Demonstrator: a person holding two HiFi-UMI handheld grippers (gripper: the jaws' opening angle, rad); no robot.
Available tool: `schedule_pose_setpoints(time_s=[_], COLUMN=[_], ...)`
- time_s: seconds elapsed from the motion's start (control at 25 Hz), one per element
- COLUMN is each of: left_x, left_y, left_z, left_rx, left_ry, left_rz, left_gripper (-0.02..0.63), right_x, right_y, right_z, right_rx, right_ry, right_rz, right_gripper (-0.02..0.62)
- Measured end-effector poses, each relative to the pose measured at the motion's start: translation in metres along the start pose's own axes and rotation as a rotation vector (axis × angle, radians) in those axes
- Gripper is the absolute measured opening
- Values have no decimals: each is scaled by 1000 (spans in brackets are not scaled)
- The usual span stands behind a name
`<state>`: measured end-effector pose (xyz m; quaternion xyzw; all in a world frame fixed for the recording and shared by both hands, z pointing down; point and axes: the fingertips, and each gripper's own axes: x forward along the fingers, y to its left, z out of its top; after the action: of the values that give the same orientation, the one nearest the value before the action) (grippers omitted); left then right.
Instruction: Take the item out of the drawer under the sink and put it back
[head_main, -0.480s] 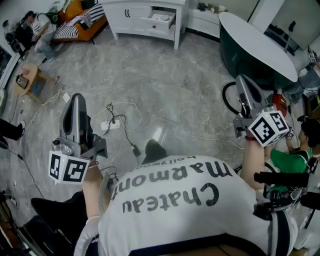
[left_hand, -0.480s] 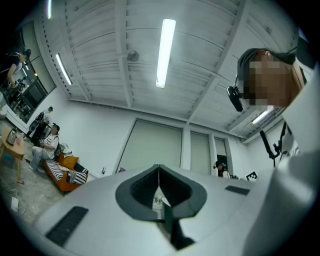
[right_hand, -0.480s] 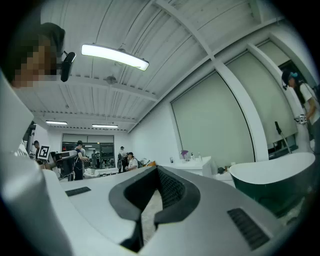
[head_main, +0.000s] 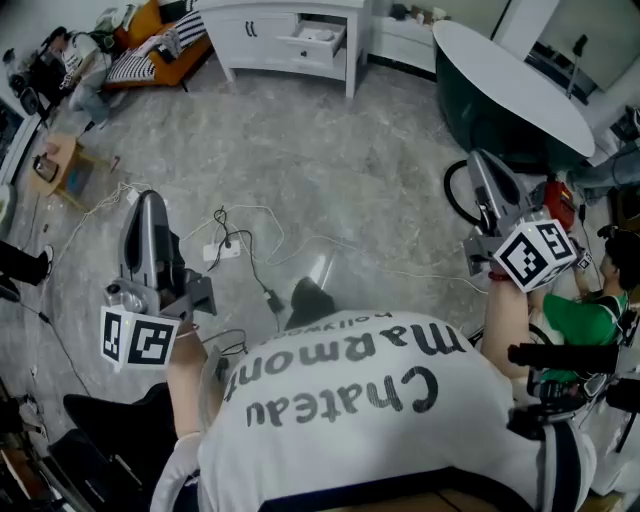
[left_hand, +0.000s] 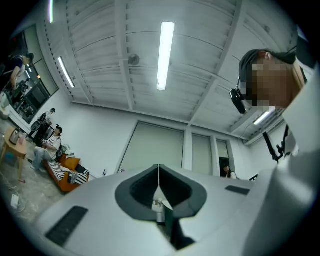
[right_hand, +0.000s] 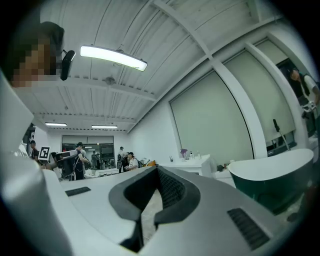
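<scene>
A white vanity cabinet (head_main: 285, 35) stands far off at the top of the head view, with one drawer (head_main: 318, 38) pulled open; what lies in it is too small to tell. The cabinet (right_hand: 192, 162) also shows in the right gripper view. My left gripper (head_main: 149, 197) is held over the grey floor at the left, its jaws meeting, shut and empty (left_hand: 159, 167). My right gripper (head_main: 481, 158) is at the right beside the bathtub, also shut with nothing in it (right_hand: 157, 170). Both grippers are well short of the cabinet.
A dark green bathtub (head_main: 510, 100) with a white rim stands at the right. Cables and a power strip (head_main: 222, 250) lie on the floor ahead. An orange sofa (head_main: 150, 45) and a small wooden table (head_main: 55, 160) are at the left. A person in green (head_main: 580, 320) sits at the right.
Both grippers keep their places and stay shut. The head view has shifted only slightly.
</scene>
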<state>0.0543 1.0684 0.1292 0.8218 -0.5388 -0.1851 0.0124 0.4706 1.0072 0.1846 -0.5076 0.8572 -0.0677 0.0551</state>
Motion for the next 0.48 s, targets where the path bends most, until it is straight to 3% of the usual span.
schedule_pose_setpoints(time_s=[0.2,0.48], left_x=[-3,-3], left_y=[-3,-2], left_z=[-11,-31], left_rx=[-91,-84], left_ry=[-8,64], left_rz=[-17,16], left_gripper=[12,12], right_x=[-9,-18], right_y=[2,-15], right_z=[-13,-31], right_rx=[25,81], right_ry=[15,28], right_rz=[18,-7], right_gripper=[11,11])
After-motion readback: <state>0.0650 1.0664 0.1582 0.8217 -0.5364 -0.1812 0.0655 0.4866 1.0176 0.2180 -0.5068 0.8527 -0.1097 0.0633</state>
